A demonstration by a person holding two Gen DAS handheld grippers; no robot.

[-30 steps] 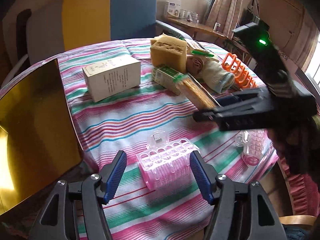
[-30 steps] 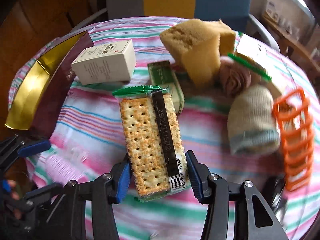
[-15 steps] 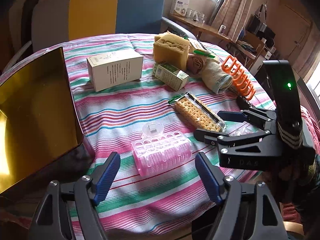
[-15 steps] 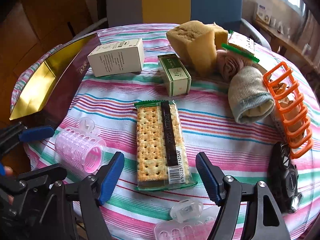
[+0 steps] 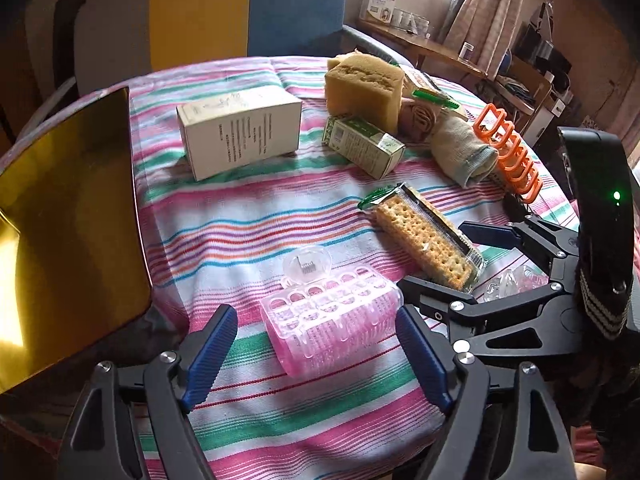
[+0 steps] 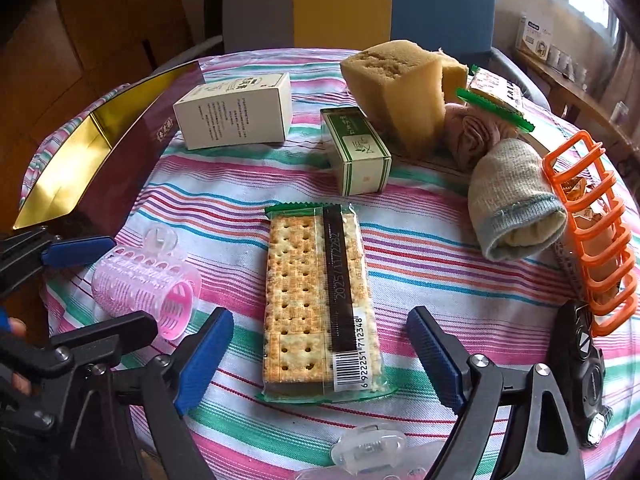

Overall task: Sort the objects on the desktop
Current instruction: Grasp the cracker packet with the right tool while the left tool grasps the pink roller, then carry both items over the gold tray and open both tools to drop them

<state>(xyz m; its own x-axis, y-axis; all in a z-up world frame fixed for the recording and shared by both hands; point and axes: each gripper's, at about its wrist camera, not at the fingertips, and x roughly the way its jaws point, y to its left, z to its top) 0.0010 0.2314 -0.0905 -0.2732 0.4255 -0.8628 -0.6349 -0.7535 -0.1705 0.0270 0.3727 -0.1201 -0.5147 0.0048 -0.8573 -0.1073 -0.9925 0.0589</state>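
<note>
On the round table's striped cloth [image 5: 248,216], both grippers' jaws are opening: the left gripper [image 5: 316,354] flanks a pink plastic hair roller [image 5: 332,324], the right gripper [image 6: 320,354] a clear-wrapped cracker packet [image 6: 316,300] lying flat at near centre.

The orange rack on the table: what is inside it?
Through the bars of the orange rack show small wrapped packets, orange and pale. How many there are and what they contain cannot be told, because the bars and the rack's far side cover most of them.
</note>
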